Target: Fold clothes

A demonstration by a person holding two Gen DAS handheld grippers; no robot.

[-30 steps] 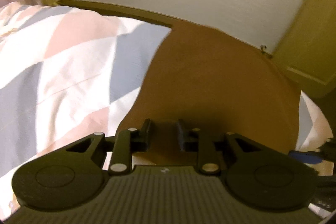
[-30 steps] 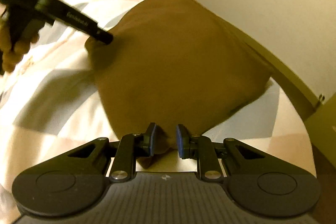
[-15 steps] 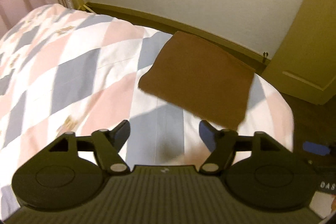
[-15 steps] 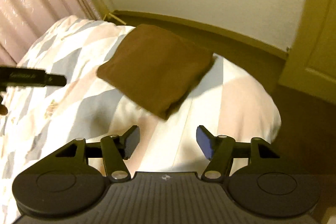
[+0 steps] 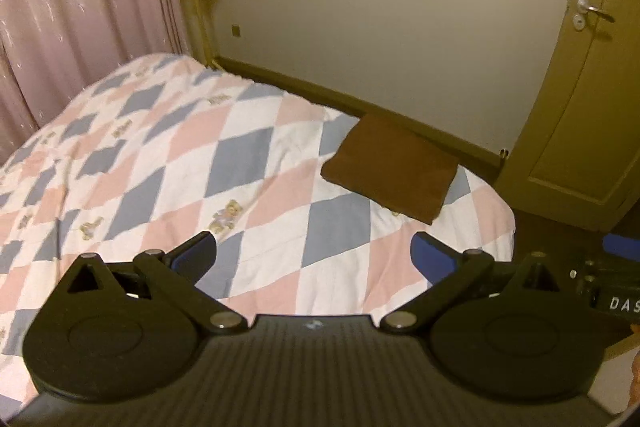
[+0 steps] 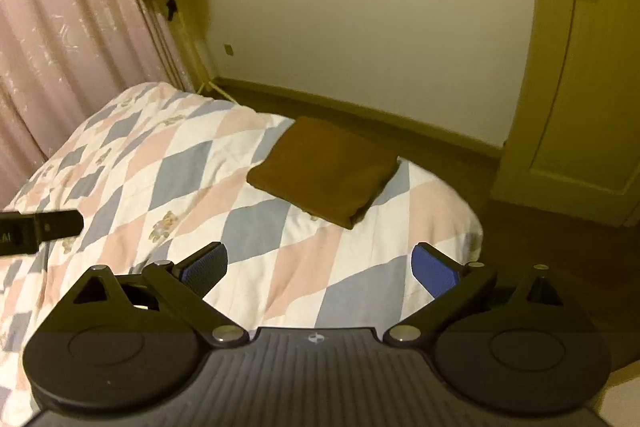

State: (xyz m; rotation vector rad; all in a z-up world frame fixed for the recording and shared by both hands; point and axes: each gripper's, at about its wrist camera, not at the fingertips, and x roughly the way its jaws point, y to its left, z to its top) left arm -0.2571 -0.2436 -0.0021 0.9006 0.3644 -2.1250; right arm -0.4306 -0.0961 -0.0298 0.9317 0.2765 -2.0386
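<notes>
Folded brown garment (image 5: 390, 167): matt cloth, smooth. Bedspread (image 5: 160, 163): soft matt cotton-like cloth, lightly creased. Left gripper (image 5: 314, 253) and right gripper (image 6: 319, 266): matt black plastic, ribbed body, blue textured pads (image 6: 206, 265), shiny metal pivots. Curtain (image 5: 80, 15): sheeny pink fabric. Door (image 5: 580, 87): smooth painted.

Left gripper (image 5: 314, 253) and right gripper (image 6: 319, 267) jaws opening, nothing between them

Both tongs showing black linkage arms, silver pivot screws, ribbed dark housing, blue finger pads (image 5: 434, 254); white "DAS" lettering (image 5: 624, 304) showing on the right one.
</notes>
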